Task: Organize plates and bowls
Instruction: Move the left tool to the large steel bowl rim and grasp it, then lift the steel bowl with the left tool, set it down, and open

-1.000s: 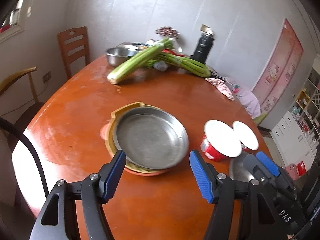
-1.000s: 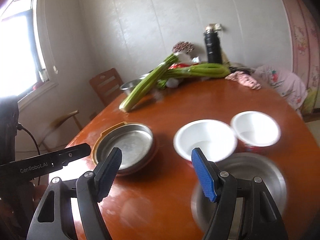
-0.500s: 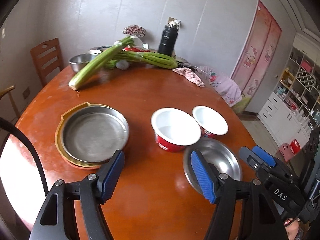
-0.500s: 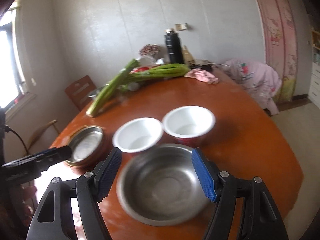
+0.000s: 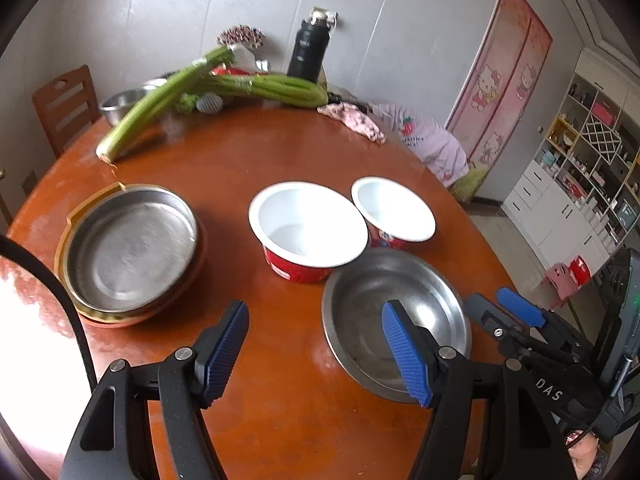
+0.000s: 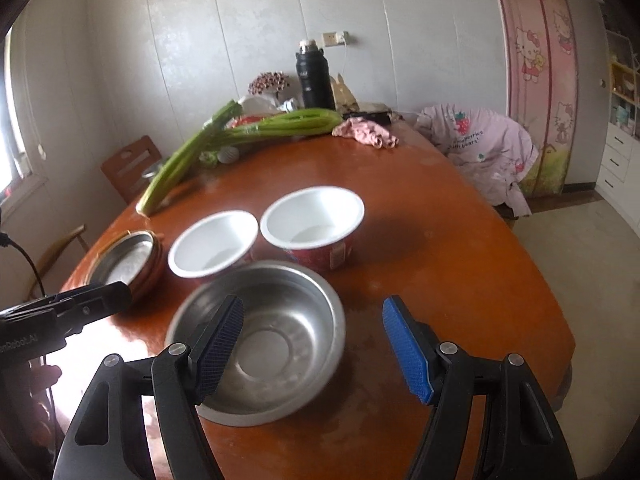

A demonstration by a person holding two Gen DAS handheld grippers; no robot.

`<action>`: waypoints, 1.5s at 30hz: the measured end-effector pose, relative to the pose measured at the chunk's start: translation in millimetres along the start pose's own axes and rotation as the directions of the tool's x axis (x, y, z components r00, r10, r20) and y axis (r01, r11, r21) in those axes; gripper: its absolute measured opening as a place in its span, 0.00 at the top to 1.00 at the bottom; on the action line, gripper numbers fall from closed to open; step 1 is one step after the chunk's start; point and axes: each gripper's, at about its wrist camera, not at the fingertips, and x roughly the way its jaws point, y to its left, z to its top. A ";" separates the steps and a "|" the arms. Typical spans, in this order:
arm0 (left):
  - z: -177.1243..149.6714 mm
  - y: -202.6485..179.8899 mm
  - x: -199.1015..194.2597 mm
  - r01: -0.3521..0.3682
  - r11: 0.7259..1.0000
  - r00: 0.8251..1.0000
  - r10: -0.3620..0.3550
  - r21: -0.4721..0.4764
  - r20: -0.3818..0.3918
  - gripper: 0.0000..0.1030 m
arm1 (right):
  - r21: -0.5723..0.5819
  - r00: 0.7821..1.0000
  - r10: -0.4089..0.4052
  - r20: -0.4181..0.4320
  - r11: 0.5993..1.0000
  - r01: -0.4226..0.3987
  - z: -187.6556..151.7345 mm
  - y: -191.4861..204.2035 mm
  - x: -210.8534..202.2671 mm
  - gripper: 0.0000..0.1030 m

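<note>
Bowls sit ahead of both sets of fingers on the round wooden bench (image 5: 248, 152). The left gripper (image 5: 316, 344) has its blue fingers (image 5: 222, 354) spread partway with nothing between them, above bare wood. Its right finger overlaps the near rim of an empty steel bowl (image 5: 394, 316). Just beyond that bowl stand two red bowls with white insides, the larger red bowl (image 5: 308, 230) and the smaller red bowl (image 5: 394, 212), both empty and rim to rim. Off to the left of the left finger a shallow steel plate (image 5: 130, 248) rests inside a yellow-rimmed dish (image 5: 66, 220), itself empty.

The right gripper (image 6: 312, 348) is likewise half open and holds nothing; its left finger hangs over the steel bowl (image 6: 260, 340), its right finger over open wood. Clear bench stretches to the right of it up to the curved edge. Far beyond the fingers, celery stalks (image 5: 160, 100), a black flask (image 5: 310, 54), a pink cloth (image 5: 354, 118) and another steel bowl (image 5: 120, 102) crowd the back edge.
</note>
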 end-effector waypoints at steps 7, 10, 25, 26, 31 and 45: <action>-4.5 -6.9 31.7 0.015 1.000 0.997 -0.015 -0.003 -0.071 0.33 | -0.011 0.996 -0.002 -0.089 1.000 0.001 -10.1 -3.6 31.1 0.28; -5.2 -8.9 43.1 0.011 1.000 0.996 -0.011 -0.001 -0.091 0.33 | -0.016 0.995 -0.001 -0.098 1.000 0.000 -12.3 -5.2 37.8 0.28; -3.3 -14.8 76.6 0.091 0.995 0.986 -0.096 -0.042 -0.140 0.48 | -0.056 0.986 0.105 -0.132 0.992 -0.113 -20.9 2.1 53.0 0.42; -2.8 -14.6 78.0 0.108 0.993 0.983 -0.114 -0.049 -0.142 0.53 | -0.057 0.984 0.115 -0.134 0.991 -0.123 -20.9 3.3 53.0 0.42; -4.6 -17.4 77.4 0.108 0.993 0.984 -0.112 -0.039 -0.140 0.54 | -0.077 0.985 0.110 -0.135 0.990 -0.121 -22.2 9.5 49.8 0.42; -12.6 -16.6 47.9 0.088 0.996 0.990 -0.087 0.004 -0.114 0.54 | -0.104 0.984 0.128 -0.124 0.985 -0.141 -28.1 23.8 22.9 0.42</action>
